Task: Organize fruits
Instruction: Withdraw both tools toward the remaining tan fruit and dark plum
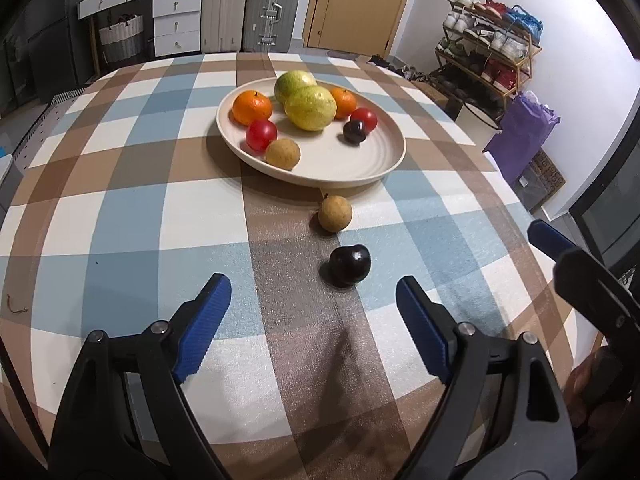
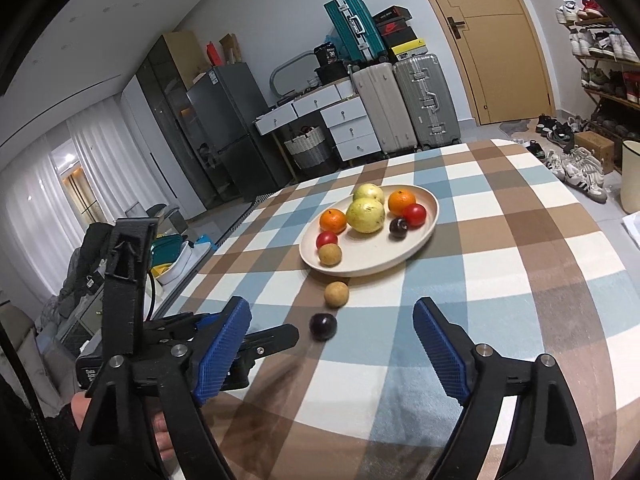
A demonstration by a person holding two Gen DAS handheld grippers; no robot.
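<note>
A cream plate (image 1: 360,160) (image 2: 400,256) on the checked tablecloth holds two green guavas, two oranges, two red fruits, a dark plum and a brown round fruit. On the cloth in front of the plate lie a brown round fruit (image 1: 335,213) (image 2: 336,294) and a dark plum (image 1: 349,265) (image 2: 323,326). My left gripper (image 1: 314,308) is open and empty, just short of the dark plum. My right gripper (image 2: 332,340) is open and empty, with the dark plum just beyond its fingertips. The right gripper shows at the right edge of the left wrist view (image 1: 560,248).
The round table (image 1: 120,200) ends close behind the plate. Suitcases (image 2: 400,108), white drawers and a door stand beyond it. A shoe rack (image 1: 492,44) and a purple bag (image 1: 524,132) stand to the right. A fridge (image 2: 224,128) is at the left.
</note>
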